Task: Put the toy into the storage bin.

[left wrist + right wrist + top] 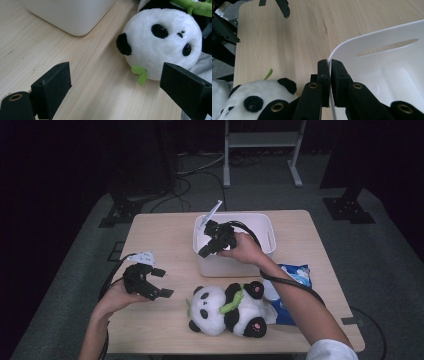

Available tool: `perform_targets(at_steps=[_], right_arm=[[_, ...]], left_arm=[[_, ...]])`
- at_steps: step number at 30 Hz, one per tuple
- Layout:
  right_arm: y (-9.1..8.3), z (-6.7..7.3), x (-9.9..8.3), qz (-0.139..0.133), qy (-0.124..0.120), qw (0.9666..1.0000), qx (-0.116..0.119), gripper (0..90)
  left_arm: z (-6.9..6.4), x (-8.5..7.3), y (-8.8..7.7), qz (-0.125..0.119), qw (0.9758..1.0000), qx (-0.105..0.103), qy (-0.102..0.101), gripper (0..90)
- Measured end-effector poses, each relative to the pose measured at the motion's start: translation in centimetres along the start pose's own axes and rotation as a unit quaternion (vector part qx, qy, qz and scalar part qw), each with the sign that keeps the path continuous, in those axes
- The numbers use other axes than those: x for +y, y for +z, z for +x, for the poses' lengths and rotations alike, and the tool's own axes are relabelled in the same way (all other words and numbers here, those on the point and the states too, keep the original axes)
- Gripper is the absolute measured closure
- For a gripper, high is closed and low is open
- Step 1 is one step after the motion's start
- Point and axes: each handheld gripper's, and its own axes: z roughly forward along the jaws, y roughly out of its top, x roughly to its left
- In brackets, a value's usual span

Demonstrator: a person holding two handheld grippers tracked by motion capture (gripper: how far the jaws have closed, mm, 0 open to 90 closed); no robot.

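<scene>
1 white plastic bin point(265, 227) is seen on the wooden bench point(160, 240), toward its far middle. The right tool point(210, 247) is clenched on the bin's near-left rim; in the right gripper view the rim wall point(331, 75) is pinched between the 2 black jaws, which are nearly closed. 1 slot handle point(387, 46) is cut in the bin wall.

The left tool point(159, 282) is held released over the bench's left side, jaws spread wide with nothing between them; in the left gripper view only bare bench is seen between them.

1 plush panda point(225, 310) is laid on its back just in front of the bin, apart from it, with 1 green bamboo piece point(231, 304) across its chest and 1 green leaf point(140, 73) at its head. 1 blue-and-white packet point(295, 275) is partly tucked under the panda's right side; its print is too small to be read. 1 white tag point(142, 256) is fixed on the left tool, markings unreadable.
</scene>
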Motion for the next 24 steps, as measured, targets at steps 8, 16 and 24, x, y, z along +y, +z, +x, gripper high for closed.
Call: perform_targets(at_steps=[8, 16, 24], right_arm=[[0.5, 0.5, 0.8, 0.003, -0.006, 1.0000, -0.005, 86.0], [1.3, 1.1, 1.6, 0.003, -0.010, 0.9998, 0.015, 85.2], [-0.1, 1.4, 0.9, -0.013, -0.004, 0.9998, 0.014, 72.7]], left_arm=[[-0.1, 0.0, 0.1, 0.000, 1.0000, -0.004, 0.002, 8.7], [-0.1, 0.0, 0.1, -0.003, 1.0000, -0.002, 0.001, 8.7], [0.1, -0.2, 0.1, 0.001, 1.0000, 0.000, 0.000, 8.7]])
